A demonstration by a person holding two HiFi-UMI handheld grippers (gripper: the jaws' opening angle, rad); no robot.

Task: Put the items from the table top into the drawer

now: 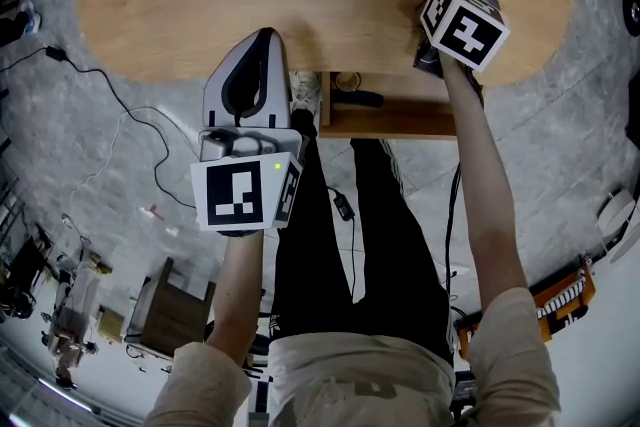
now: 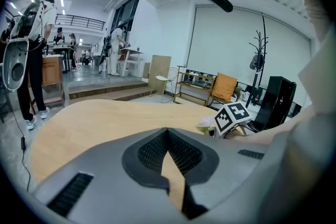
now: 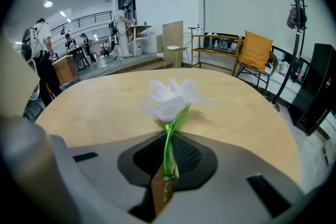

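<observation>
Clamping the flower: right tongs [image 3: 168, 140] are closed on the thin green stem of the pale flower [image 3: 170, 96]. The bloom sticks out just past the tips, over the bench [image 3: 94, 107]. Can't tell if the bloom is clear of the wood or brushing it. Left tongs [image 2: 168, 132] have tips together with nothing in them, at the bench's near edge, well left of the right pair.

Step in hand, my read: carry the flower to the drawer. The stem is thin and probably slick, so hold the squeeze steady. Lift straight up before pulling back, so the bloom doesn't snag the bench edge. The open drawer [image 1: 400, 127] sits below and behind the right tongs, between the two pairs. Lower the flower in, then release.

Hard to see:
- The marker cube [image 1: 462, 23] covers the right jaws in the head view.
- The stem's lower end hides behind the pads.
- The drawer interior is mostly under the bench lip. There's one dark thing [image 1: 358, 99] in it that I can't identify.
</observation>
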